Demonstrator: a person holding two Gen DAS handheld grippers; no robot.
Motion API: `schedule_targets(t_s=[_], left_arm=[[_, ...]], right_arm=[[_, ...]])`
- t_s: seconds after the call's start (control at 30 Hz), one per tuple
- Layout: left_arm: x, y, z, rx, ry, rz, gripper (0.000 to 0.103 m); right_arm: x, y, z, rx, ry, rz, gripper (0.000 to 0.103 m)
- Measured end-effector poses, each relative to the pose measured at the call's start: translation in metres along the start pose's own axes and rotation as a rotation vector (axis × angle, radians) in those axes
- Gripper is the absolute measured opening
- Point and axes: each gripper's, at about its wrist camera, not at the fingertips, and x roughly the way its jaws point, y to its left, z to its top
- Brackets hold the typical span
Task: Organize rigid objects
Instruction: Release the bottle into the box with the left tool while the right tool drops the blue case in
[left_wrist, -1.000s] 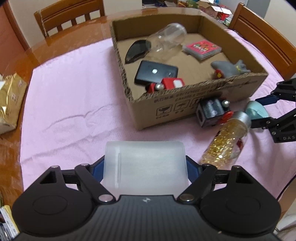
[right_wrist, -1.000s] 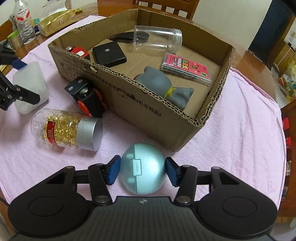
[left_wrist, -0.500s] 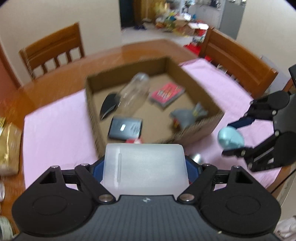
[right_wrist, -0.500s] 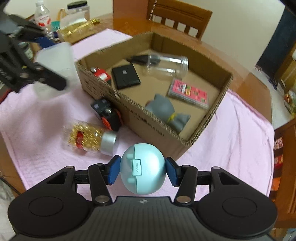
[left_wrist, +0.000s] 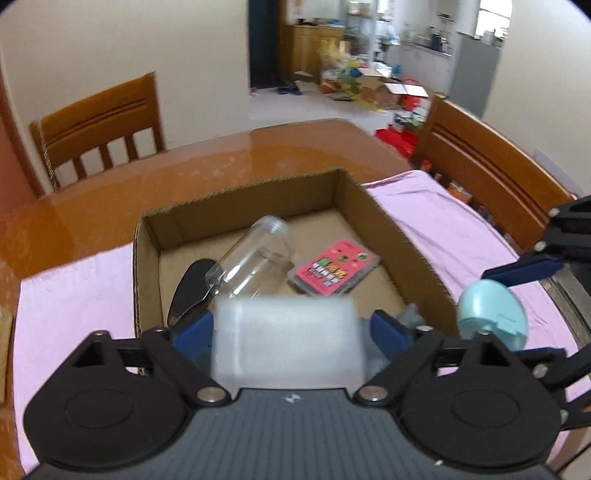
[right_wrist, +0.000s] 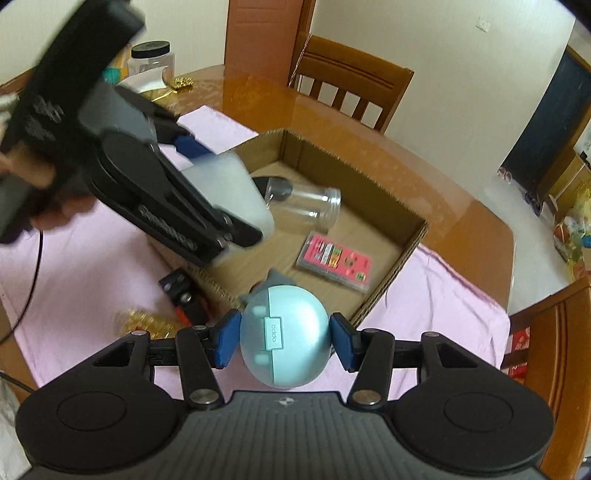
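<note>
My left gripper (left_wrist: 290, 332) is shut on a translucent white plastic box (left_wrist: 286, 345) and holds it in the air above the near edge of the open cardboard box (left_wrist: 399, 236). The right wrist view shows that white box (right_wrist: 225, 188) over the cardboard box (right_wrist: 402, 254). My right gripper (right_wrist: 284, 343) is shut on a pale teal egg-shaped case (right_wrist: 284, 336), raised beside the cardboard box's near right corner; it also shows in the left wrist view (left_wrist: 491, 314). Inside the cardboard box lie a clear jar (left_wrist: 251, 258), a pink card pack (left_wrist: 332, 269) and a dark oval thing (left_wrist: 190, 291).
A grey toy (right_wrist: 275, 280) lies in the box. A black and orange toy (right_wrist: 184, 299) and a jar of gold capsules (right_wrist: 144, 325) lie on the pink cloth (right_wrist: 443, 291) outside it. Wooden chairs (left_wrist: 99, 125) stand round the table.
Both grippers have risen from the cloth with their loads. The left one has carried the white box up over the cardboard box's near edge; the right has lifted the teal case.
</note>
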Motion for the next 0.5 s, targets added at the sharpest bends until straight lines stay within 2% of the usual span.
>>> schedule_targets(t_s=[0.07,0.17,0.27,0.5], left_arm=[[0.001,0.004,-0.005,-0.032,0.015,0.021,0.092],[-0.009,0.009,-0.014,-0.073,0.037,0.012,0.093],[-0.022,0.01,-0.023,-0.076,0.048,0.037,0.095],[-0.052,0.014,-0.035,-0.099,0.029,0.083,0.096]], right_arm=[[0.005,-0.003,0.005,-0.002,0.0,0.004,0.058],[0.014,-0.009,0.01,-0.002,0.003,0.011,0.058],[0.024,-0.014,0.017,0.002,0.006,0.017,0.058],[0.049,-0.038,0.045,0.02,0.007,0.018,0.058]])
